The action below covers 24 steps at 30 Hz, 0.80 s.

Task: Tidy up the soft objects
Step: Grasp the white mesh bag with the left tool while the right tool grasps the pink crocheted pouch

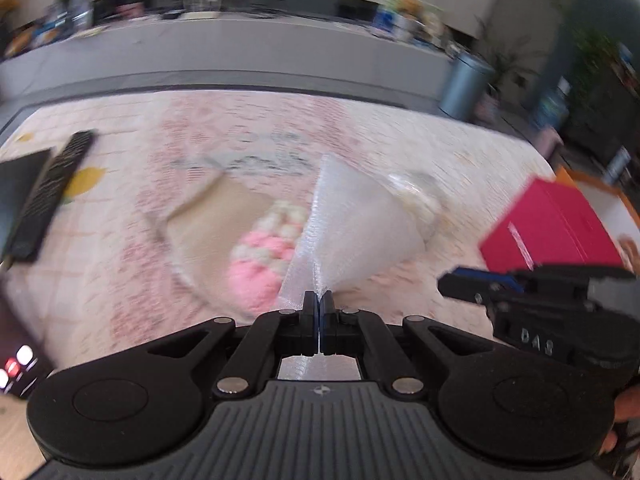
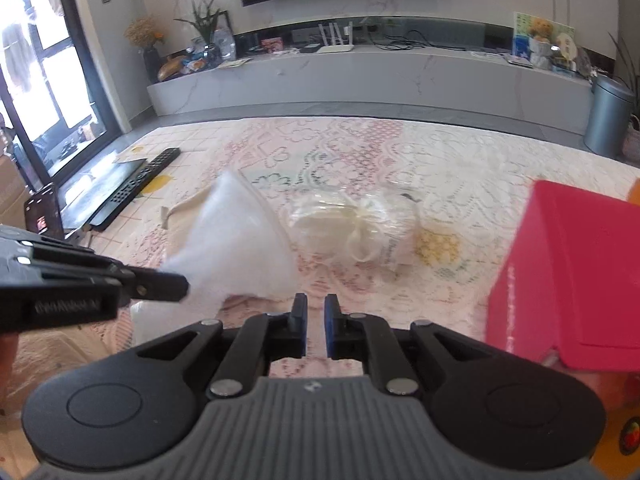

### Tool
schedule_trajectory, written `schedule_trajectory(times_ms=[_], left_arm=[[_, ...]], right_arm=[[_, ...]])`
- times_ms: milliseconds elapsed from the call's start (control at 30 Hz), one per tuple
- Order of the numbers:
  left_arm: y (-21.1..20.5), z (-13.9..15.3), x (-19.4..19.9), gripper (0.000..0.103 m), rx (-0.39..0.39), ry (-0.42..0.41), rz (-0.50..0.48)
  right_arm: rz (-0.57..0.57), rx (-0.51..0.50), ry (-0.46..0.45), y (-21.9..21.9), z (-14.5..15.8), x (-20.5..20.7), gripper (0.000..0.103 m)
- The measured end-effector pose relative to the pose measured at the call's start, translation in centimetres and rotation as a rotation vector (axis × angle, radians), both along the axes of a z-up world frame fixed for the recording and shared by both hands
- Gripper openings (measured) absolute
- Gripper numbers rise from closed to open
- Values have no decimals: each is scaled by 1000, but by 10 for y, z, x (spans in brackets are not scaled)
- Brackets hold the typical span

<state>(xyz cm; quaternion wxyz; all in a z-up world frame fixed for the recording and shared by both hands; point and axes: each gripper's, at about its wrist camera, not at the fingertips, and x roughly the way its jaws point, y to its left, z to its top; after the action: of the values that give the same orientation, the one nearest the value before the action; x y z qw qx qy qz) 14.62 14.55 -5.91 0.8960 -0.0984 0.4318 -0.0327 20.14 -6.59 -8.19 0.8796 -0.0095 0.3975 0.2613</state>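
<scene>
My left gripper (image 1: 319,300) is shut on a corner of a white sheer mesh bag (image 1: 352,224) and holds it lifted above the table. In the right wrist view the bag (image 2: 236,236) hangs from the left gripper (image 2: 176,284) at the left. My right gripper (image 2: 316,312) is nearly closed with a narrow gap and holds nothing, low over the lace tablecloth (image 2: 460,184). A pink and cream plush item (image 1: 266,248) lies on a beige cloth pouch (image 1: 212,232). A clear-wrapped cream bundle (image 2: 360,220) lies mid-table.
A red box (image 2: 572,276) stands at the right, and it also shows in the left wrist view (image 1: 552,232). A black remote (image 2: 140,184) and a dark tablet (image 2: 100,188) lie at the left. A grey bin (image 2: 608,116) stands on the floor beyond.
</scene>
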Motion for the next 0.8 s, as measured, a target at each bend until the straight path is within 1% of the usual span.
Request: schedule_trajectory(times_ms=[33, 67, 100, 133, 167, 200, 267, 333, 367, 433, 533, 600, 667, 700, 733, 800], left_arm=[[10, 2, 0, 0, -11, -11, 51], [19, 3, -2, 0, -20, -19, 96], [28, 2, -1, 0, -28, -24, 140], [34, 2, -2, 0, -35, -27, 171], [40, 1, -1, 0, -39, -23, 196], [46, -2, 1, 0, -39, -15, 214], [51, -6, 3, 0, -27, -4, 260], [55, -11, 6, 0, -18, 4, 291], [56, -13, 5, 0, -28, 11, 294], [59, -18, 5, 0, -50, 28, 303], [64, -26, 5, 0, -72, 52, 313], [63, -27, 5, 0, -74, 59, 308], [63, -28, 5, 0, -79, 61, 302], [63, -28, 5, 0, -82, 64, 300], [63, -29, 6, 0, -81, 67, 299], [61, -29, 6, 0, -76, 67, 293]], right_arm=[[17, -2, -3, 7, 0, 1, 11], [36, -2, -6, 15, 0, 2, 21], [52, -3, -10, 23, -1, 3, 29], [69, -6, -18, 31, -2, 4, 39], [89, -12, -27, 39, -3, 5, 43], [107, -24, -36, 49, -4, 7, 43], [129, -50, -45, 66, -7, 13, 54], [137, -47, -42, 78, -10, 18, 61], [140, -42, -35, 84, -12, 20, 66], [158, -37, -28, 94, -16, 21, 66], [176, -75, -44, 109, -24, 22, 66], [175, -101, -45, 114, -31, 25, 69], [176, -97, -45, 115, -36, 26, 68], [176, -101, -52, 116, -37, 26, 66], [178, -106, -53, 117, -38, 27, 57], [183, -112, -41, 119, -41, 29, 46]])
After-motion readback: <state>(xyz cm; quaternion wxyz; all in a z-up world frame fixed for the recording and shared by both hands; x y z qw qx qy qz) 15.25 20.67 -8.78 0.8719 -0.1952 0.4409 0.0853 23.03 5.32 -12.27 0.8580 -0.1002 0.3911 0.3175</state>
